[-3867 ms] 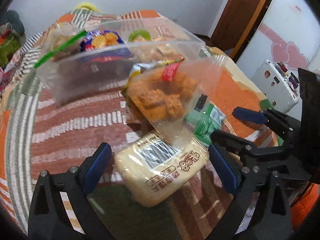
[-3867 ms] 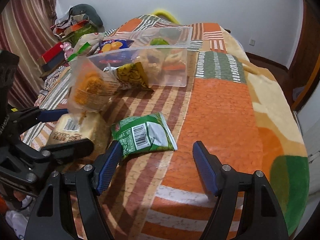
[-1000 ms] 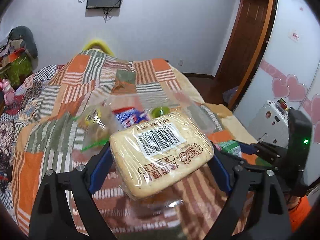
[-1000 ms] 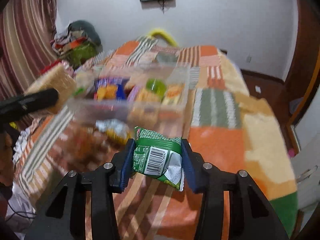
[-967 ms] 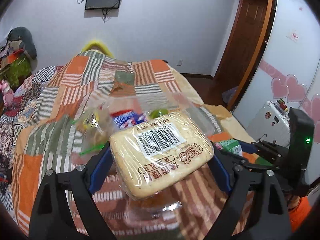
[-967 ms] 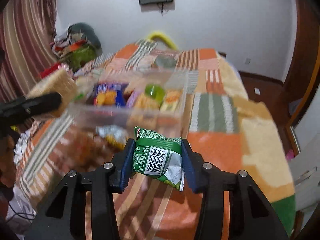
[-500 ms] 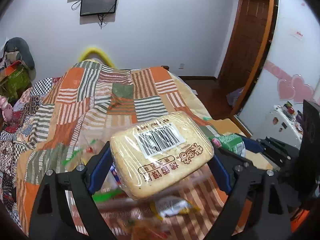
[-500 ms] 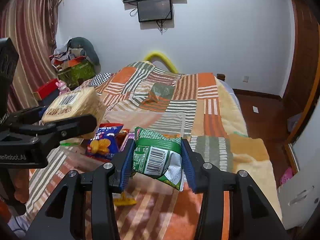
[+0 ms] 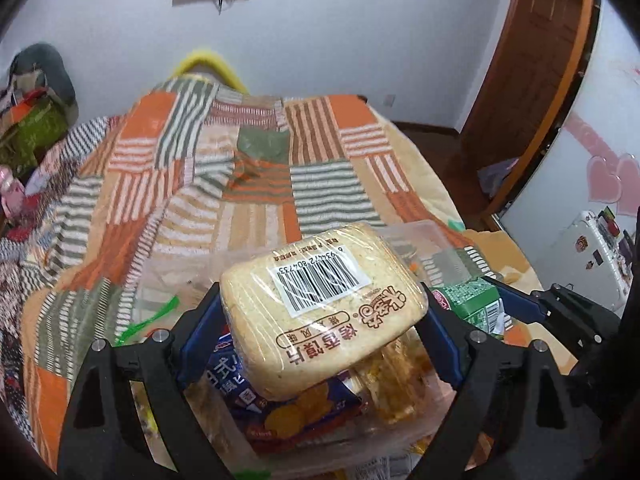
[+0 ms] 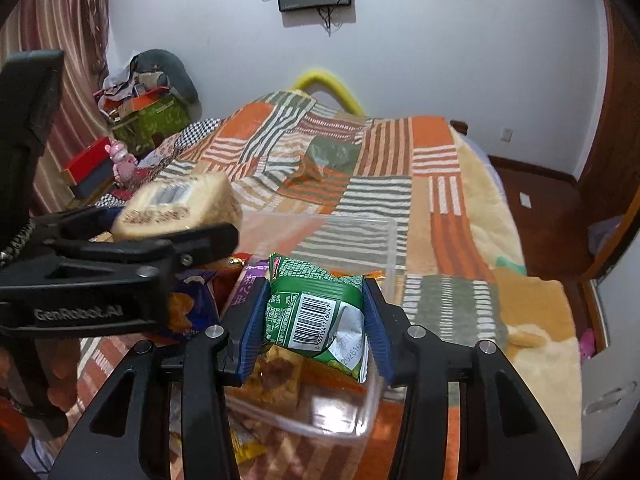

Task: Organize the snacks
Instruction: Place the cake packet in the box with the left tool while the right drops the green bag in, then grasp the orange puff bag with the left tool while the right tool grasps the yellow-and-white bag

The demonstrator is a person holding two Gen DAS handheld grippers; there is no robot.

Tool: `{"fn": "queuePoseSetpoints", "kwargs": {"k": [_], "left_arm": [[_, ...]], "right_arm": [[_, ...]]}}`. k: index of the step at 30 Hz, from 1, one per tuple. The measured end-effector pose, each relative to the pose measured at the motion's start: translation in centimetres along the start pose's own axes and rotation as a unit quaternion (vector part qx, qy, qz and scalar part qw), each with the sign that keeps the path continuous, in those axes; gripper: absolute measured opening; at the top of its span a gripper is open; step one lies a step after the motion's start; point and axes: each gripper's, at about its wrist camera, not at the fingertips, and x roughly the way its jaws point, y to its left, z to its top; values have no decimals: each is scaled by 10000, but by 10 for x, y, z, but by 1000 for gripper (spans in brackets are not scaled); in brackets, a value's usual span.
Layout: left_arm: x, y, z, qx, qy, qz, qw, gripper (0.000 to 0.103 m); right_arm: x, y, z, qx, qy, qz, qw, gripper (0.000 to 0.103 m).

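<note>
My left gripper (image 9: 322, 320) is shut on a pale bread pack (image 9: 320, 300) with a barcode label, held above the clear plastic box (image 9: 432, 232). Under it in the box lie a blue biscuit pack (image 9: 288, 400) and orange snacks. In the right wrist view, my right gripper (image 10: 316, 300) is shut on a green snack packet (image 10: 316, 312), which hangs over the right half of the box (image 10: 392, 248). The bread pack (image 10: 176, 204) and left gripper (image 10: 168, 220) are at the left of that view. The green packet (image 9: 472, 304) also shows at the right of the left wrist view.
The box rests on a bed with an orange, green and white patchwork blanket (image 10: 360, 184). A yellow wrapper (image 10: 248, 450) lies on the blanket in front of the box. A red box (image 10: 88, 164) and clutter stand at the left; a door (image 9: 532, 60) is at the right.
Both grippers have moved forward with their packs. The plastic box, earlier ahead of them, now lies directly below the bread pack and the green packet.
</note>
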Motion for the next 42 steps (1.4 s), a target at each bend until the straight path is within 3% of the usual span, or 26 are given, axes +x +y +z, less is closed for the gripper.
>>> {"fn": "queuePoseSetpoints", "kwargs": {"k": [5,11,18,25,32,37,42], "left_arm": [[6,5,-3,-152,143,-215,9996,92],[-18,-4,1,24,-155,-322,9994,93],[-62,-10,-5,180,-482,-152,9986,94],[-98,-2,-33,308,-602,36,9977,94],[-109,14,-83,410,-339,250,9983,94],[-95,25,-111,324,-55,322,9989,94],[-74,29,-124,57,169,219,9996,94]], "right_arm": [[2,4,-2,-64,73,5,10000,50],[-8,7,-2,-175,37,-7,9998,54],[-39,14,-11,-313,-119,43,9994,56],[-56,22,-28,-329,-117,178,9992,60],[-41,35,-47,-264,207,383,9987,60],[-21,46,-56,-209,461,574,9971,59],[-12,49,-65,-182,645,678,9954,44]]}}
